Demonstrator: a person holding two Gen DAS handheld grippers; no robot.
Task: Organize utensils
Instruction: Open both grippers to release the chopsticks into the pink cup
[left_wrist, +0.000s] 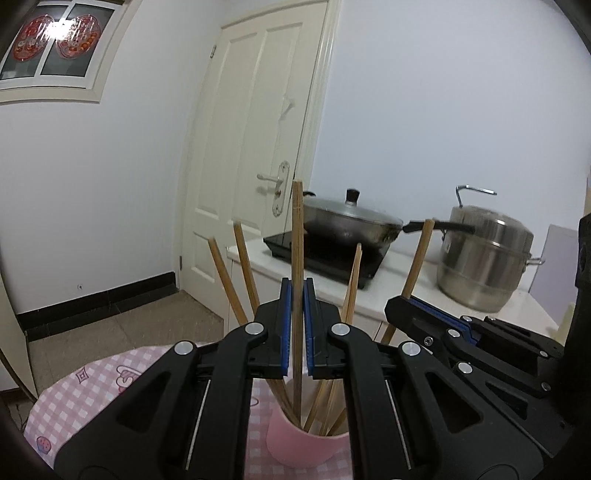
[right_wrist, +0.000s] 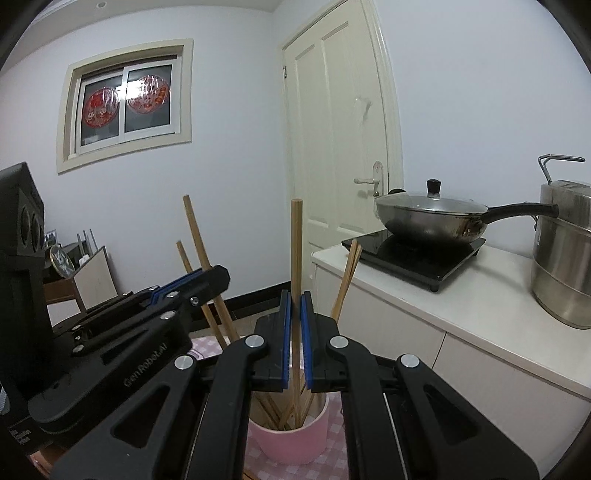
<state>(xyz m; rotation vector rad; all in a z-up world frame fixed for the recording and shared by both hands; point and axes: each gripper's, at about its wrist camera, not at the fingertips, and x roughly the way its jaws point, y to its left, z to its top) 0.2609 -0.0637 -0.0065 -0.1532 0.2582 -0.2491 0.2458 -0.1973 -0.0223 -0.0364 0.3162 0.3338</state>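
Left gripper (left_wrist: 297, 295) is clamping one upright chopstick (left_wrist: 297, 236); right gripper (right_wrist: 295, 310) is clamping another chopstick (right_wrist: 296, 243). Both lower ends are standing inside the pink cup (right_wrist: 291, 443), 6 o'clock of the jaws.

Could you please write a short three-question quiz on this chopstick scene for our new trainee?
1. True or false: the left gripper is open and holds nothing.
2. What does the right gripper clamp? A) a spoon B) a chopstick C) a pan handle
3. Fill in: the chopsticks' lower ends stand in a pink ____.

Key
1. False: it is shut on a chopstick.
2. B, a chopstick.
3. cup, on the pink checked cloth.
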